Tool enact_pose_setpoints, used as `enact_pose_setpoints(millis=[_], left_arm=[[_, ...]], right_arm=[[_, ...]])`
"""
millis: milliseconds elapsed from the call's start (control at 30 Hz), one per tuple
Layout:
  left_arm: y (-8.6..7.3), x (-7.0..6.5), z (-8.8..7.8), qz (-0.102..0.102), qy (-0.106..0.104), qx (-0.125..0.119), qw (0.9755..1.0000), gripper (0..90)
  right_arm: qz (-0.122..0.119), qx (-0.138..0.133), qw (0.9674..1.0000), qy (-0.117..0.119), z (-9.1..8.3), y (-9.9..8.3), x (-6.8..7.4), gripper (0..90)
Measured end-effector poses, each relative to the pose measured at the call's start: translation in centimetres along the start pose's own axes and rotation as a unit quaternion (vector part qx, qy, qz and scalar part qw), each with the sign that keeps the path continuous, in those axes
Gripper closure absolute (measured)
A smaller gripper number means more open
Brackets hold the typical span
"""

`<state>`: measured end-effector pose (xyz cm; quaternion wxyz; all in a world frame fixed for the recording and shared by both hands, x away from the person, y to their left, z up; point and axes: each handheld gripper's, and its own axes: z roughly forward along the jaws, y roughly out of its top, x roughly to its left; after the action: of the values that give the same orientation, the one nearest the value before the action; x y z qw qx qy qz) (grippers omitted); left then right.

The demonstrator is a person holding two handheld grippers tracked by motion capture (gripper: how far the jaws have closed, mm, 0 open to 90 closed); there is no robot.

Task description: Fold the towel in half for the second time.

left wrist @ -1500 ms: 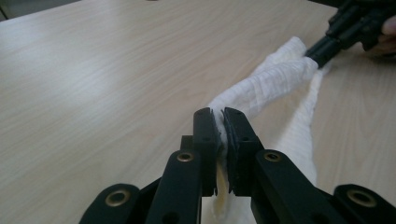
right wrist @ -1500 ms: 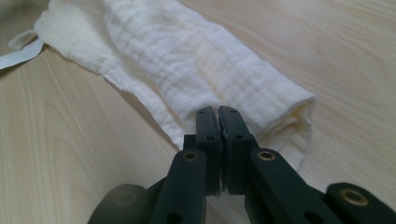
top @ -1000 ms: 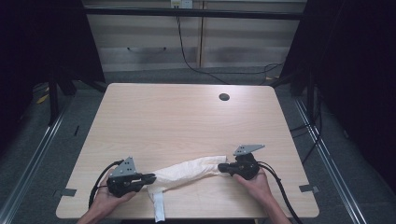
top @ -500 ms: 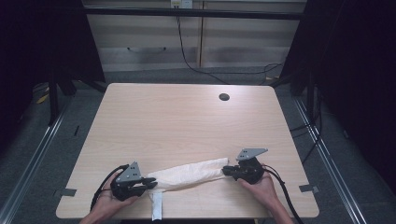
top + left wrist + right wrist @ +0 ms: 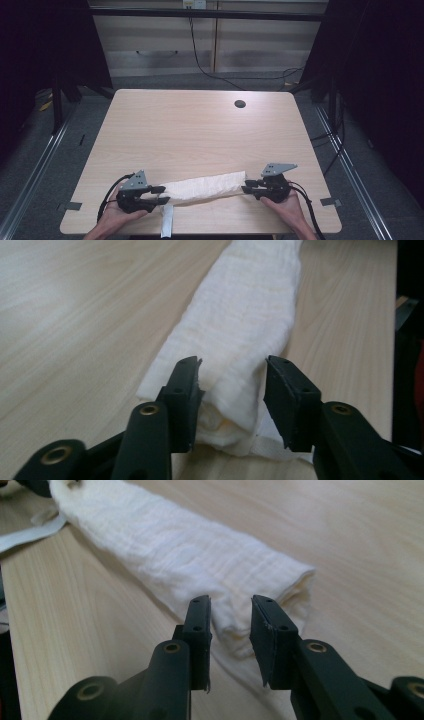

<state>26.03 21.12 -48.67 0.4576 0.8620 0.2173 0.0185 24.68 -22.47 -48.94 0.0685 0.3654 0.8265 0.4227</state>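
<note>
Releasing a rolled white cloth (image 5: 204, 187) at the near edge of the table (image 5: 200, 135), a person holds a gripper at each end of it. The left gripper (image 5: 161, 195) has just been opening: in the left gripper view its fingers (image 5: 183, 390) stand apart with the roll's end (image 5: 235, 385) between them, one finger close against the fabric, the other clear of it. The right gripper (image 5: 247, 189) has also just been opening; its fingers (image 5: 200, 622) are parted in front of the roll's other end (image 5: 270, 587), which lies on the wood beyond the tips, not clamped.

A flat white strap or label (image 5: 167, 224) trails from the left end toward the table's near edge. Farther off, the wooden top is bare up to a dark round hole (image 5: 240, 104) near the far edge; beyond that, cables hang before pale cabinets.

The cloth looks soft, light and limp, a loosely woven gauze likely to sag in the middle and unroll if lifted by one layer. The surest hold appears to be across the full thickness at each end, both ends raised together.
</note>
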Motion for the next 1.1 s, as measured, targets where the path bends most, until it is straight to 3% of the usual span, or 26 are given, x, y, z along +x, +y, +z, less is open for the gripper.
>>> enact_pose_setpoints(millis=[67,300,433,533,700,767,933,1100], left_arm=[[0.4,0.2,-0.4,-0.010,0.004,-0.012,0.9999,50.8],[1.7,1.4,-1.1,-0.029,0.021,-0.034,0.9988,45.0],[2.4,2.3,-1.1,-0.043,0.043,-0.037,0.9974,40.4],[2.8,3.0,-1.5,-0.064,0.056,-0.053,0.9949,37.3],[3.4,3.9,-2.8,-0.090,0.098,-0.067,0.9889,34.5],[3.4,4.3,-3.3,-0.103,0.104,-0.077,0.9862,33.6],[2.8,5.4,-4.2,-0.125,0.138,-0.066,0.9802,29.7],[1.7,6.4,-5.2,-0.154,0.170,-0.072,0.9707,27.2]], right_arm=[[0.007,-0.019,0.9998,0.007,-0.5,0.2,-0.2,69.4],[0.015,-0.055,0.9983,-0.009,-1.3,1.5,-0.8,66.0],[0.025,-0.068,0.9971,-0.024,-1.1,2.5,-1.2,61.7],[0.033,-0.078,0.9956,-0.040,-0.9,3.0,-1.6,58.2],[0.038,-0.089,0.9936,-0.059,-1.4,3.5,-1.8,50.4],[0.044,-0.095,0.9922,-0.068,-1.7,3.6,-1.9,49.0],[0.063,-0.108,0.9873,-0.098,-3.2,3.4,-2.8,43.8],[0.086,-0.116,0.9812,-0.127,-4.4,2.1,-4.2,39.2]])
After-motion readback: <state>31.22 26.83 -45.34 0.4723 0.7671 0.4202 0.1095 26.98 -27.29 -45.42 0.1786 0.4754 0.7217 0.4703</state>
